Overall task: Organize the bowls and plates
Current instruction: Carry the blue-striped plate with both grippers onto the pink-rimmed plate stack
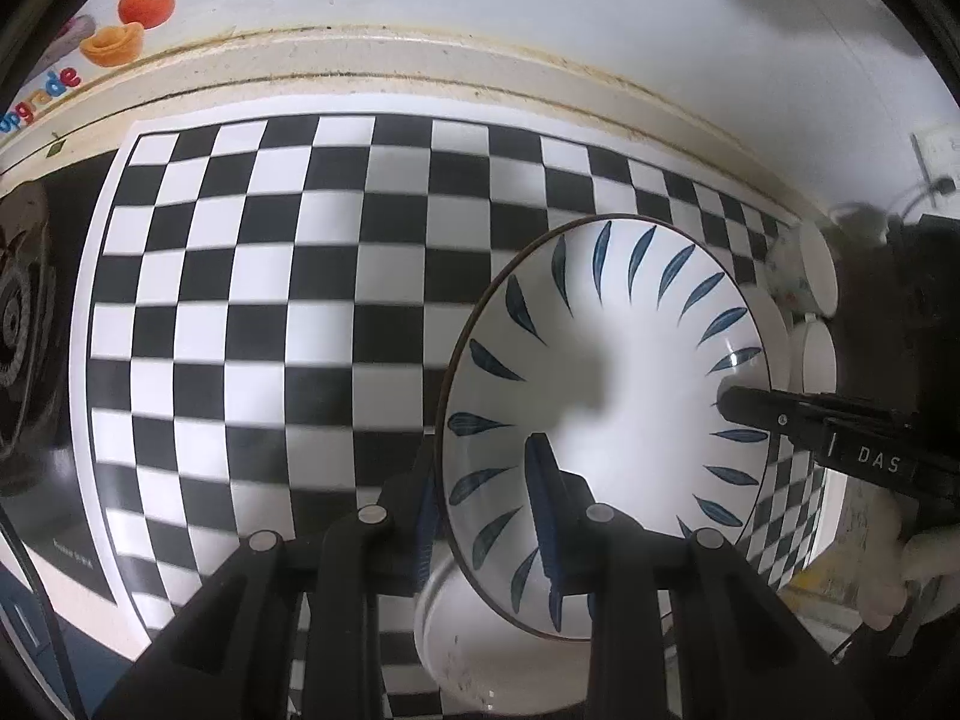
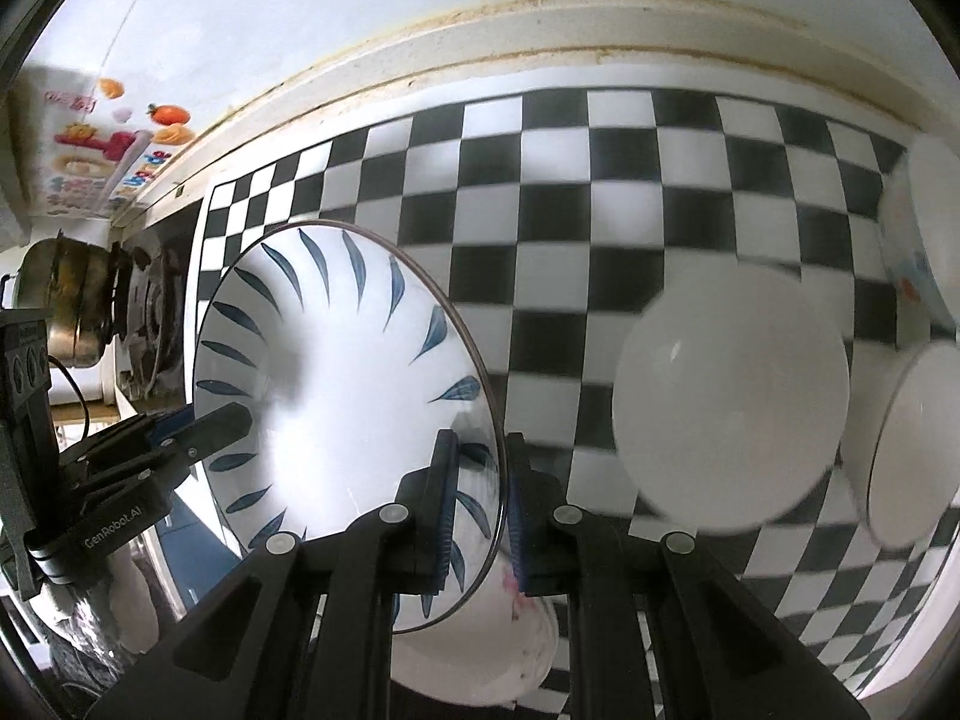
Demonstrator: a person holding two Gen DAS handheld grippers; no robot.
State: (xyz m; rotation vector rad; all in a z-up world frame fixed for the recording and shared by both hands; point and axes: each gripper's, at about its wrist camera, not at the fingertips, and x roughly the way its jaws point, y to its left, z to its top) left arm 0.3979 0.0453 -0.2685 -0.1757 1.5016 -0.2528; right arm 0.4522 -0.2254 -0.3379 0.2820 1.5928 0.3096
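Nearest the lens, the black fingers of the left gripper (image 1: 486, 516) straddle the rim of a blue-leaf-patterned plate (image 1: 606, 420) — one finger inside the dish, one behind it, closed on the edge. The right gripper (image 2: 477, 492) pinches the opposite rim the same way, so the plate hangs tilted between both hands above a black-and-white checkered mat (image 1: 270, 300). Two opposing grips likely steady a wide, slippery dish. Just below it sits a white bowl (image 2: 480, 648), probably where it came from or will go. Further right rest a plain white plate (image 2: 729, 390) and stacked floral bowls (image 2: 918, 252), apart from the carried plate.
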